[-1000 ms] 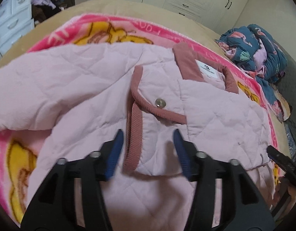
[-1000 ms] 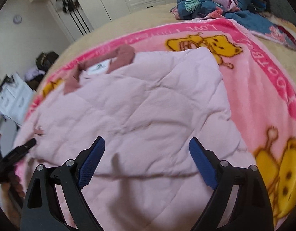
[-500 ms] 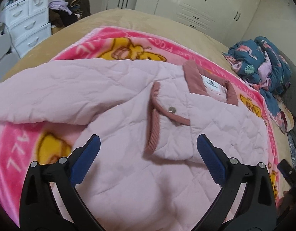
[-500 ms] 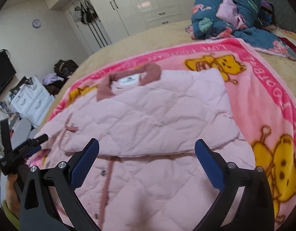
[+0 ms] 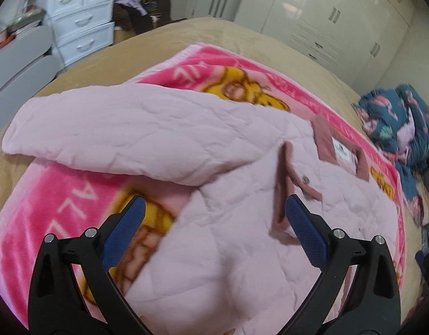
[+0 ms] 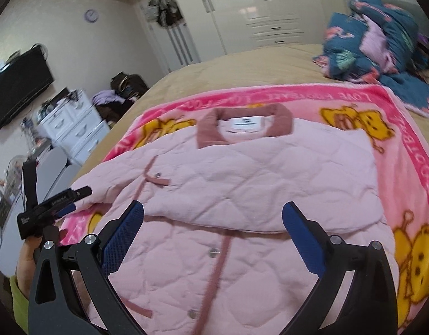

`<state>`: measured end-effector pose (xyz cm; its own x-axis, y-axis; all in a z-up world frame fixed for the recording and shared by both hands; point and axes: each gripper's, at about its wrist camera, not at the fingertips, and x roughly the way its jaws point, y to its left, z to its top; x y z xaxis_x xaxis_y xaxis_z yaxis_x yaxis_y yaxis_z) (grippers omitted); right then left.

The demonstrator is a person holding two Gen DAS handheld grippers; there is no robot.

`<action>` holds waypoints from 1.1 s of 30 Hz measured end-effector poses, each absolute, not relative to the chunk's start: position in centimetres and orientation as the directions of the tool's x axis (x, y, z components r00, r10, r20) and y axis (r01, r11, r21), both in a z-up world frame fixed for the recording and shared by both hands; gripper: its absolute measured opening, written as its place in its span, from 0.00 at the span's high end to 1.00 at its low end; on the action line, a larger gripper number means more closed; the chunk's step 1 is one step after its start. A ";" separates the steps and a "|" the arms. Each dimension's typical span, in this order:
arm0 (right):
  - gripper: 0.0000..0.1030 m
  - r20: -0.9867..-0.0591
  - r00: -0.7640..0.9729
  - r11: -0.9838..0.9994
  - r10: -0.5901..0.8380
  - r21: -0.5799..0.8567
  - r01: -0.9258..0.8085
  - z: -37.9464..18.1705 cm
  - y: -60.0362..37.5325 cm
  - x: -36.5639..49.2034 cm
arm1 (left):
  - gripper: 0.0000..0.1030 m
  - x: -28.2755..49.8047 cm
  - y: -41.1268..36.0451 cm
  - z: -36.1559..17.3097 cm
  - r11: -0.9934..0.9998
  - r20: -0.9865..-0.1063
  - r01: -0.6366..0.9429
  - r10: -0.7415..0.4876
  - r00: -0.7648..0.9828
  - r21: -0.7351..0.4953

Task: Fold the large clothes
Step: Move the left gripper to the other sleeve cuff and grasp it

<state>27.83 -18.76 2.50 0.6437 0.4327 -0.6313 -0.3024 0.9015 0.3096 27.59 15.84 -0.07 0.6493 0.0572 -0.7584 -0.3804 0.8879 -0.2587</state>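
Observation:
A pale pink quilted jacket (image 6: 259, 184) with a dusty-rose collar (image 6: 242, 125) lies front up on a pink cartoon blanket (image 6: 404, 139). Its right sleeve is folded across the chest. Its left sleeve (image 5: 136, 134) stretches out sideways over the blanket (image 5: 47, 223). My left gripper (image 5: 213, 231) is open and empty above the jacket's left side. My right gripper (image 6: 213, 234) is open and empty above the jacket's lower front. The left gripper also shows in the right wrist view (image 6: 66, 203) near the sleeve end.
The blanket lies on a tan bed (image 5: 214, 39). A heap of dark blue patterned bedding (image 6: 376, 36) sits at the far right corner. White drawers (image 5: 80, 28) and a grey unit stand left of the bed. Wardrobes line the back wall.
The left gripper opened, letting go of the jacket's front flap, then drew back and turned left toward the outstretched sleeve. The right gripper rose and pulled back from the jacket.

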 end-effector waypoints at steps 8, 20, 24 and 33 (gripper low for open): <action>0.04 -0.629 0.603 0.866 0.491 0.276 -0.418 3.6 -12.2 27.9 | 0.09 26.2 19.7 0.6 0.841 -0.742 -0.447 0.083 0.665 -0.306; 0.04 -0.652 0.531 0.817 0.542 0.258 -0.517 2.9 -4.2 28.4 | 0.09 24.7 24.3 0.2 0.774 -0.741 -0.524 0.108 0.663 -0.356; 0.04 -0.662 0.514 0.801 0.545 0.230 -0.553 2.8 -1.7 28.5 | 0.09 24.3 25.9 -0.4 0.750 -0.744 -0.550 0.116 0.658 -0.369; 0.04 -0.678 0.474 0.764 0.562 0.205 -0.612 2.6 2.9 29.2 | 0.09 23.0 31.0 -3.1 0.652 -0.775 -0.640 0.123 0.619 -0.408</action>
